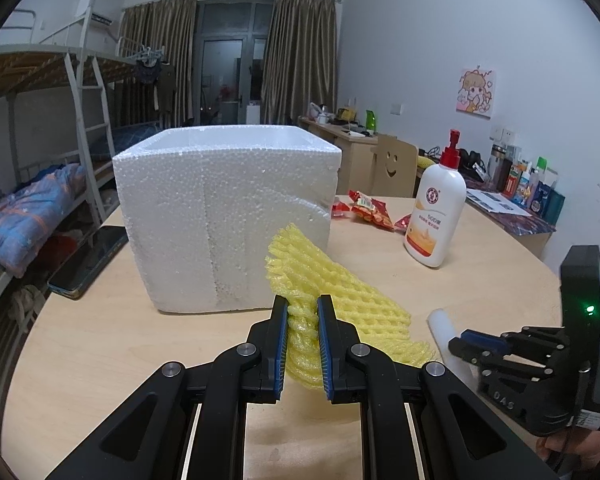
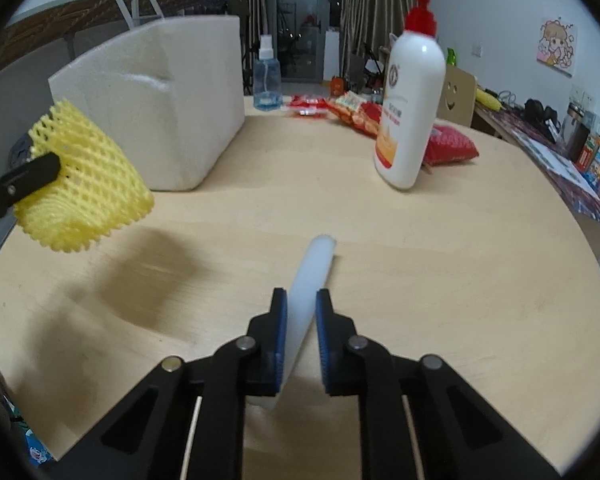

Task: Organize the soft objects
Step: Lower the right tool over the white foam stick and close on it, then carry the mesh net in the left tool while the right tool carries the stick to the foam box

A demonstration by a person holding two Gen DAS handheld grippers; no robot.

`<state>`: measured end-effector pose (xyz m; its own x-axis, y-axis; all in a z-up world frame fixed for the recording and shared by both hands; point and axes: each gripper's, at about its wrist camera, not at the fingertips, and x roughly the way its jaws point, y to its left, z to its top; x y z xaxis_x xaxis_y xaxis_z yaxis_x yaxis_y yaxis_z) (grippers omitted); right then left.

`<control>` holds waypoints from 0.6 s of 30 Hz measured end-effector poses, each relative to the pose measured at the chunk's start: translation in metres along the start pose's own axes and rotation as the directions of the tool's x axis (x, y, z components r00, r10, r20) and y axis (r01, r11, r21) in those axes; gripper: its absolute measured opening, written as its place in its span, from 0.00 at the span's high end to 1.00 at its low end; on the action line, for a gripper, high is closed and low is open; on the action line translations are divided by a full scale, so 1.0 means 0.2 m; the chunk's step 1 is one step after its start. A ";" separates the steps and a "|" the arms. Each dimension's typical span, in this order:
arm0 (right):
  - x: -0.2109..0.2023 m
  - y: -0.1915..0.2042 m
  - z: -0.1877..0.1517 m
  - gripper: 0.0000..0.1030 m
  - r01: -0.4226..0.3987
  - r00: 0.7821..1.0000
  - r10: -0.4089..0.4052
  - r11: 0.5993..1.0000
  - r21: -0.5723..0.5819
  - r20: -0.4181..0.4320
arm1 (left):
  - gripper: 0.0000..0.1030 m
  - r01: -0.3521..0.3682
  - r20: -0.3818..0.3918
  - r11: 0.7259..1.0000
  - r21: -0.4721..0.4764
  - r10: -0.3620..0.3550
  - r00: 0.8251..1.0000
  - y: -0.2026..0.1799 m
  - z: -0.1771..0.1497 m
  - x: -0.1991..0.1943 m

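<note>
With the left gripper (image 1: 303,322) clamped on the yellow foam mesh sleeve (image 1: 332,292) and the right gripper (image 2: 302,320) pinching the white foam stick (image 2: 310,280) on the wooden surface (image 2: 420,260), both likely go next into the white styrofoam box (image 1: 228,216) at eleven o'clock.

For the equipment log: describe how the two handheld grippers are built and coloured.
Both the left gripper and the right gripper are matte black linkage frames with silver pivot pins and blue ribbed pads. Seen from the left wrist camera, the right unit has a black housing with a green light, faint "DAS" lettering and a white label.
</note>
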<state>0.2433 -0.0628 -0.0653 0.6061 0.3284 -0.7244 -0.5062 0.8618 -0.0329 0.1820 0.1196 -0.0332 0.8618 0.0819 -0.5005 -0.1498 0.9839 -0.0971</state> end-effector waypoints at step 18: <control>0.08 0.03 0.00 0.71 0.045 0.997 -0.044 0.999 0.007 -0.056 | 0.85 0.003 0.006 1.000 0.001 -0.003 1.000 0.00 -0.01 -0.03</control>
<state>0.2502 -0.0529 -0.0768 0.5926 0.2678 -0.7597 -0.4743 0.8783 -0.0604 0.1757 0.1192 -0.0315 0.8651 0.0797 -0.4952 -0.1465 0.9844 -0.0975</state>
